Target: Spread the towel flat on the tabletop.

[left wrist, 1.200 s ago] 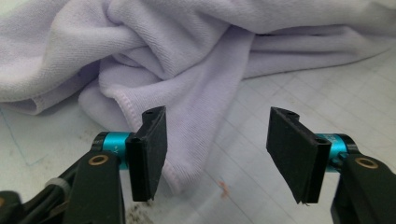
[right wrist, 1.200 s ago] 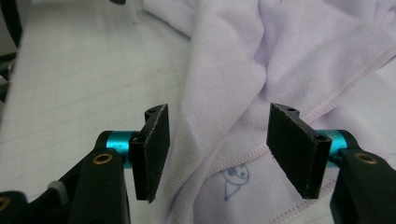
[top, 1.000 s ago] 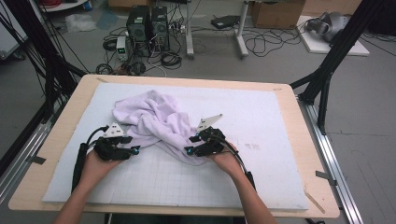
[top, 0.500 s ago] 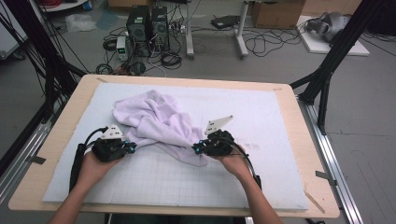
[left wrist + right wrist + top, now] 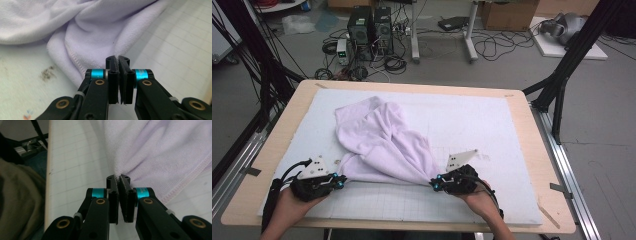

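Note:
A pale lilac towel [image 5: 377,140] lies bunched on the white gridded mat [image 5: 492,125], its near edge drawn out between my two grippers. At the towel's near left corner, the left gripper [image 5: 338,183] is shut on the cloth. The right gripper [image 5: 435,184] is shut on the near right corner. In the left gripper view the jaws [image 5: 118,60] meet on the hemmed towel edge [image 5: 75,62]. In the right gripper view the jaws [image 5: 118,179] pinch a fold of the towel [image 5: 155,152]. Both grippers lie low near the mat's front.
The mat covers a wooden table [image 5: 557,200] with black frame posts [image 5: 562,75] at its sides. A dark smudge [image 5: 46,72] marks the mat near the left gripper. Beyond the far edge, computer towers [image 5: 369,25] and cables sit on the floor.
Both hands have pulled back toward the table's near edge and spread apart. The towel's near edge now stretches between them, and the towel has slid nearer.

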The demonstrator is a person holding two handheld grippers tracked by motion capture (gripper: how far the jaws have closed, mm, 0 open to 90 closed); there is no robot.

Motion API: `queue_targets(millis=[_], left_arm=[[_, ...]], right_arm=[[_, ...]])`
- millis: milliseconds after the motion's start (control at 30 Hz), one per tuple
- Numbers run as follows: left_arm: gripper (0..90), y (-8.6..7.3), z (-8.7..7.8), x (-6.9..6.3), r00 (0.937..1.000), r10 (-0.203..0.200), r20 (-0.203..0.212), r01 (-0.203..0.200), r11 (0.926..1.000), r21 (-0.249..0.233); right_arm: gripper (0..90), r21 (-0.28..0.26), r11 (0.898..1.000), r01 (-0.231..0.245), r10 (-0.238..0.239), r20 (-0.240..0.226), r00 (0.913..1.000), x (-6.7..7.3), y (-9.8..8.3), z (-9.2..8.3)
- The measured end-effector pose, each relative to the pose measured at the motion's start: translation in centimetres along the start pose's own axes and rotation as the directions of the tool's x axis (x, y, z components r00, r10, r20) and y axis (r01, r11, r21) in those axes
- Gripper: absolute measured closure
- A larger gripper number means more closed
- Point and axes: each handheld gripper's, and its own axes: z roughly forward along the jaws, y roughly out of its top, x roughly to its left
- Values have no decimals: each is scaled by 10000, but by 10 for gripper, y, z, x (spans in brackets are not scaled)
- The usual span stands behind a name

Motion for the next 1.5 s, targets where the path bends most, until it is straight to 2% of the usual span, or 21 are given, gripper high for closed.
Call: queue_targets(millis=[67,133,233,333,367,400,433,667,767,833,867,900,933,967,1000,1067,1133,1167,1267,1367,1500], left_arm=[[844,-3,-3,-1,9999,33,160,-33,10000,-37],[754,-2,-3,-1,9999,-28,138,29,10000,-87],[604,7,-2,3,9998,-127,132,131,9994,-323],[547,14,2,6,9999,-123,51,126,9985,-532],[488,20,7,9,10000,-96,3,96,9982,-590],[466,20,7,9,10000,-96,3,96,9982,-590],[447,25,12,11,9999,-101,-117,94,9982,-598],[382,43,44,24,9989,-383,-283,369,9981,-487],[387,45,60,28,9980,-567,-281,558,9980,-305],[472,44,74,31,9979,-626,-173,627,9980,89],[509,44,74,31,9979,-626,-173,627,9980,89],[554,43,78,32,9979,-620,-165,624,9978,208],[554,43,79,32,9983,-541,-214,545,9984,179],[615,44,77,31,9984,-532,-180,535,9984,166],[703,45,76,31,9988,-475,-95,477,9986,221],[770,45,73,30,9992,-389,15,389,9990,229],[798,43,69,28,9991,-408,100,406,9990,173],[862,41,65,27,9992,-358,149,356,9993,131],[867,36,53,23,9992,-307,262,308,9995,-33],[874,29,41,14,9995,-123,301,126,9999,-98],[876,25,35,9,9995,16,319,-13,9999,-105]], right_arm=[[820,8,10000,-36,36,-184,9998,3,-4,-3],[783,-210,9998,-71,67,-186,9998,2,-3,-7],[709,-616,9980,-159,164,74,9998,-4,3,-15],[671,-745,9971,-125,148,313,9994,-8,7,-16],[562,-782,9968,-137,188,639,9978,-16,13,-14],[562,-782,9968,-137,188,639,9978,-16,13,-14],[527,-752,9968,-273,334,822,9961,-25,19,-8],[501,-573,9979,-289,338,867,9957,-52,38,16],[525,-187,9992,-355,370,920,9951,-61,40,31],[610,315,9981,-534,501,989,9938,-68,35,43],[610,315,9981,-534,501,989,9938,-68,35,43],[729,356,9971,-678,644,873,9941,-71,32,46],[729,356,9971,-678,644,873,9941,-71,32,46],[812,313,9968,-729,707,657,9953,-73,32,45],[842,322,9975,-621,601,611,9963,-72,33,44],[854,365,9981,-500,478,586,9971,-70,32,37],[856,187,9987,-470,459,554,9974,-65,31,30],[857,136,9990,-420,413,500,9979,-60,29,26],[857,173,9994,-288,280,476,9985,-51,26,18],[868,146,9999,-16,10,458,9990,-30,17,4],[869,27,10000,-46,45,386,9992,-13,3,-8]])
